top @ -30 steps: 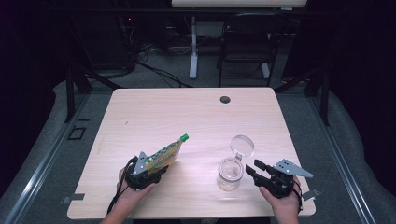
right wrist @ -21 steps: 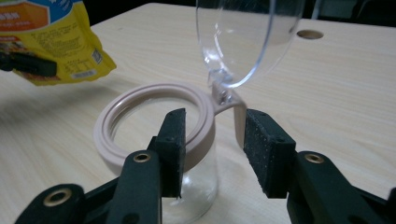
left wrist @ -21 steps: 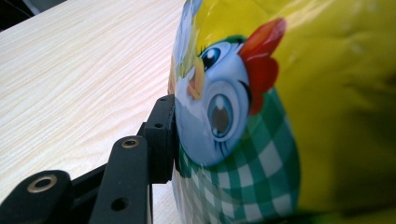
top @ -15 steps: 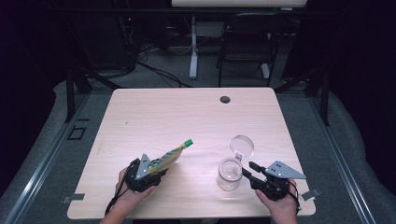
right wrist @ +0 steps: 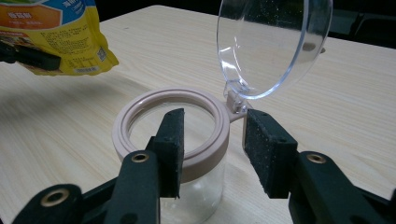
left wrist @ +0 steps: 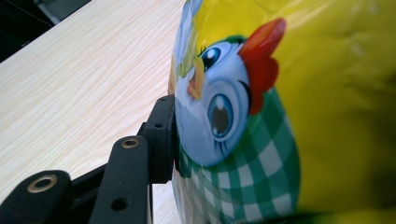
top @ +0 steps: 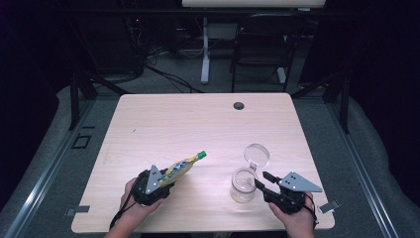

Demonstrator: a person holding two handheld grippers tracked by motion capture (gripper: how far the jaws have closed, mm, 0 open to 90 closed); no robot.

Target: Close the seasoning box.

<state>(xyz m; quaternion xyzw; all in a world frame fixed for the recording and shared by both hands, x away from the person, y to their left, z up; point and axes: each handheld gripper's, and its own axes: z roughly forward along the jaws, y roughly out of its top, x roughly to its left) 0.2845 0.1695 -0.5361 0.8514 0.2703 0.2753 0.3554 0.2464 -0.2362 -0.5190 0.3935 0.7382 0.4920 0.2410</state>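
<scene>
**Pouch lining up over open jar**

Left tool point(top: 166, 179) is clamping the bottom end of the pouch point(top: 181, 167), jaws partly open around it, one pad pressing flat on the printed face point(left wrist: 280, 116). Pouch is hanging above the surface point(top: 198, 124), tilting up and away, green cap point(top: 201, 154) pointing toward the jar point(top: 243, 186) but well short of it.

Right tool point(top: 261, 179) is sitting at the jar's near side, jaws about half open. In the right gripper view, one pad is overlapping the front of the rim point(right wrist: 140, 109) and the other is standing just beside the hinge; no squeeze is showing, so it is holding nothing. Lid point(right wrist: 271, 46) is standing flipped up behind the mouth.

Doing it well, likely: steadying the jar by the rim first, then bringing the cap end over the mouth from the left, clear of the lid.

Room: jar and both hands are sitting near the front edge, so little slack there. Wide bare wood is lying behind and between the tools; only a small hole point(top: 238, 105) near the far edge.
</scene>
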